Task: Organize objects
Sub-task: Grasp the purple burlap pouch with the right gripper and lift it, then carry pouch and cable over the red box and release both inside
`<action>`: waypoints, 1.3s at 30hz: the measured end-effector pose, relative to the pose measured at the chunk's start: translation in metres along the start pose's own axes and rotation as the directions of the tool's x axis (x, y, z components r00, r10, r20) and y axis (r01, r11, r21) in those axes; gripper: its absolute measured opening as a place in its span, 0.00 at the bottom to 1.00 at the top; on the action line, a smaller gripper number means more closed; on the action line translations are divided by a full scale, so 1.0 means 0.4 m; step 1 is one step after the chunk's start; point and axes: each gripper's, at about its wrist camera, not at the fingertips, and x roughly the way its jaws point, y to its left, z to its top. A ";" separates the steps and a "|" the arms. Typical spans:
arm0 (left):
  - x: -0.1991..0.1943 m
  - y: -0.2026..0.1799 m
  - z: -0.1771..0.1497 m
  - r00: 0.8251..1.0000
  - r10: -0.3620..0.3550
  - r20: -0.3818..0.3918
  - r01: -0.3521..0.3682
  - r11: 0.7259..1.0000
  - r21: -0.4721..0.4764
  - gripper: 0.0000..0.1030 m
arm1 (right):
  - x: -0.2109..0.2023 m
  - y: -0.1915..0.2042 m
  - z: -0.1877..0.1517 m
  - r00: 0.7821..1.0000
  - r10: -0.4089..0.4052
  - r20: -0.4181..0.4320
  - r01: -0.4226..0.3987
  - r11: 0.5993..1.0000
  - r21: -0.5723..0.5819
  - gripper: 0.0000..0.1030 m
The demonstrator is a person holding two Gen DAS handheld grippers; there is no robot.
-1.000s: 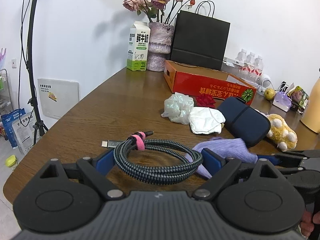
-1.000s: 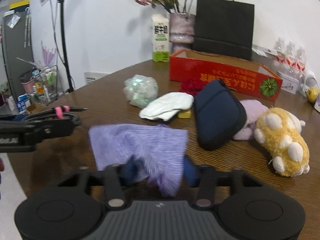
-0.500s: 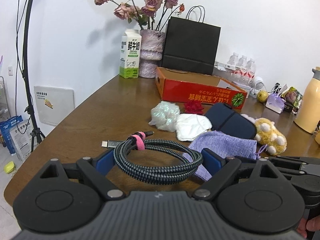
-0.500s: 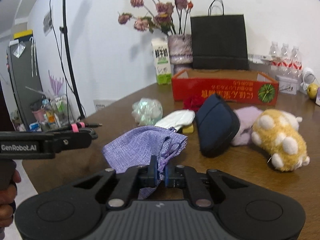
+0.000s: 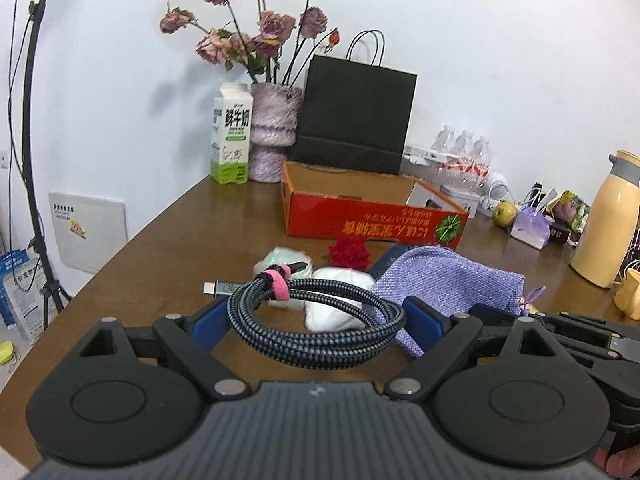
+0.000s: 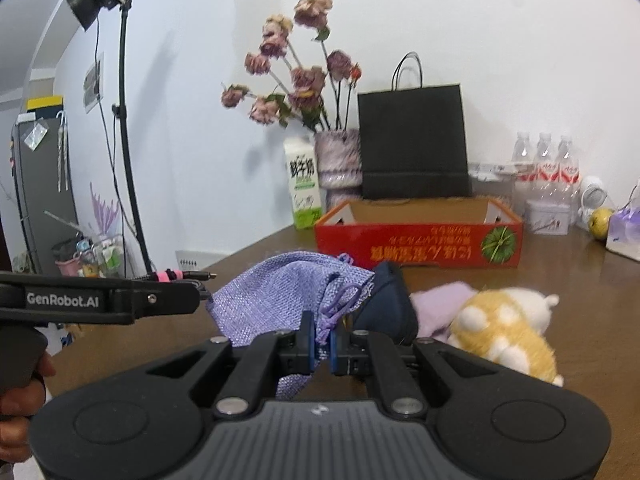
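bare table (image 5: pixel 168 248) left; clutter ahead before red box (image 5: pixel 372 220): plush toy (image 6: pixel 508 332), dark pouch (image 6: pixel 388 304)

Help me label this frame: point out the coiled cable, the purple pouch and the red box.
coiled cable (image 5: pixel 316 326): left wrist view, braided loop's near side.
purple pouch (image 6: pixel 276 300): right wrist view, woven body.
red box (image 6: pixel 416 246): right wrist view, printed front wall.
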 end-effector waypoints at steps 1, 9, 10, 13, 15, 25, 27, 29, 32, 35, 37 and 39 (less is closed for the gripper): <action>0.004 -0.006 0.007 1.000 -0.002 0.005 0.002 1.000 0.001 0.90 | 0.000 -0.007 0.006 1.000 -0.004 0.008 0.004 1.000 0.001 0.06; 0.042 -0.044 0.061 0.999 -0.009 0.046 0.010 1.000 -0.008 0.89 | 0.013 -0.058 0.052 0.998 -0.030 0.062 0.030 1.000 0.004 0.06; 0.049 -0.049 0.067 0.999 -0.009 0.050 0.009 1.000 -0.009 0.89 | 0.017 -0.064 0.058 0.997 -0.033 0.067 0.033 0.999 0.005 0.06; 0.069 -0.060 0.085 0.998 -0.007 0.059 0.007 1.000 -0.014 0.89 | 0.029 -0.078 0.073 0.996 -0.043 0.078 0.043 0.999 0.009 0.06; 0.084 -0.067 0.096 0.998 -0.008 0.065 0.009 1.000 -0.019 0.89 | 0.038 -0.087 0.085 0.995 -0.049 0.088 0.048 0.999 0.012 0.06; 0.162 -0.103 0.157 0.995 -0.005 0.103 0.008 1.000 -0.025 0.89 | 0.098 -0.137 0.154 0.989 -0.076 0.128 0.074 0.997 0.016 0.06; 0.181 -0.107 0.169 0.994 -0.006 0.107 0.009 0.999 -0.030 0.89 | 0.113 -0.147 0.164 0.988 -0.080 0.131 0.079 0.997 0.015 0.06; 0.199 -0.112 0.180 0.994 -0.006 0.112 0.010 0.999 -0.037 0.89 | 0.130 -0.158 0.177 0.987 -0.085 0.135 0.084 0.996 0.012 0.06; 0.228 -0.119 0.200 0.993 -0.003 0.120 0.009 0.999 -0.044 0.89 | 0.154 -0.171 0.194 0.987 -0.090 0.136 0.090 0.996 0.007 0.06; 0.260 -0.127 0.226 0.991 0.003 0.132 0.004 0.999 -0.051 0.89 | 0.183 -0.185 0.213 0.987 -0.091 0.133 0.092 0.996 0.003 0.06; 0.281 -0.134 0.244 0.990 0.006 0.138 0.001 0.999 -0.053 0.89 | 0.201 -0.193 0.226 0.987 -0.092 0.131 0.092 0.996 0.001 0.06; 0.305 -0.140 0.260 0.990 0.009 0.139 -0.002 0.998 -0.057 0.89 | 0.219 -0.202 0.241 0.986 -0.097 0.135 0.098 0.995 -0.004 0.06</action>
